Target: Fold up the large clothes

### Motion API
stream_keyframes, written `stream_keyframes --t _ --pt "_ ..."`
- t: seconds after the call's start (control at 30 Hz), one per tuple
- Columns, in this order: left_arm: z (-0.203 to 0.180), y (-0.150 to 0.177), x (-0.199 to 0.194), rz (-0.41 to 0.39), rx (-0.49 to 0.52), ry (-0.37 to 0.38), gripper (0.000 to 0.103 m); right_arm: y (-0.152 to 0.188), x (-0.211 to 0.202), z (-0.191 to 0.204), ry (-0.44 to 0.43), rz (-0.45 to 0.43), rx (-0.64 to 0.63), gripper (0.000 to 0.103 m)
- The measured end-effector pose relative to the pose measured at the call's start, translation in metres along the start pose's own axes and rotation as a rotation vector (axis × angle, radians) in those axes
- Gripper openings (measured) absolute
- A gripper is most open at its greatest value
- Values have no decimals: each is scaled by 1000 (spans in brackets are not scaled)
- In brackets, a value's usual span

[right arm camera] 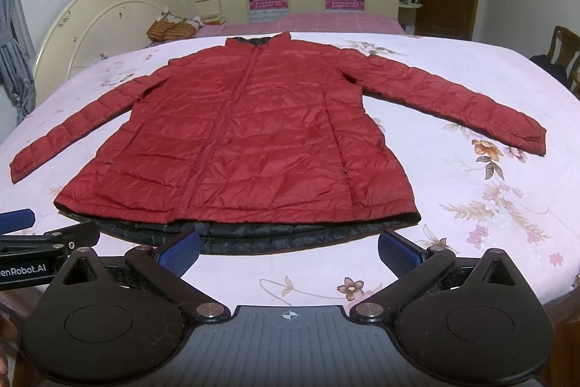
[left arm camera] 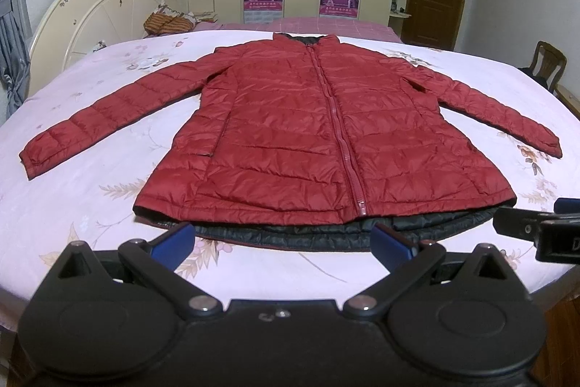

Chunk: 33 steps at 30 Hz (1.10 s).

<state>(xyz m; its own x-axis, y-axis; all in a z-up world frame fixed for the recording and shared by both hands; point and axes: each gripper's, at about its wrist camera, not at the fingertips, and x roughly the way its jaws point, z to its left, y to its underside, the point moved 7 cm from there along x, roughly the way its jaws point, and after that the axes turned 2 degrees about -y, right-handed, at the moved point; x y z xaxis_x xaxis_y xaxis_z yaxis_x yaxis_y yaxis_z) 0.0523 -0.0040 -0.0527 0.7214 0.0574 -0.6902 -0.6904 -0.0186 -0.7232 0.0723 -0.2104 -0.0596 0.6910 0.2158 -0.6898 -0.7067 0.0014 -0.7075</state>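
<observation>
A quilted red puffer jacket [left arm camera: 311, 133] lay zipped and spread flat, sleeves out, on the floral pink bedsheet [left arm camera: 90, 213], evidently readied for folding. Its hem sat just ahead of the left gripper [left arm camera: 282, 243] and right gripper [right arm camera: 288, 247], both wide apart and holding nothing.

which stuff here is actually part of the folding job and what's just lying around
Part of the job:
red puffer jacket, spread flat and zipped
left tool, open
right tool, open
bed sheet under it

Just lying about:
striped bundle by the headboard
wooden chair
</observation>
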Motion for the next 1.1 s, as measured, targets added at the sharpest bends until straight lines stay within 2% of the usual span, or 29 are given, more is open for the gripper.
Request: stream_keyframes --t 1.1 --pt "4 1 -2 0 -5 -2 103 -1 -1 3 0 -1 -6 103"
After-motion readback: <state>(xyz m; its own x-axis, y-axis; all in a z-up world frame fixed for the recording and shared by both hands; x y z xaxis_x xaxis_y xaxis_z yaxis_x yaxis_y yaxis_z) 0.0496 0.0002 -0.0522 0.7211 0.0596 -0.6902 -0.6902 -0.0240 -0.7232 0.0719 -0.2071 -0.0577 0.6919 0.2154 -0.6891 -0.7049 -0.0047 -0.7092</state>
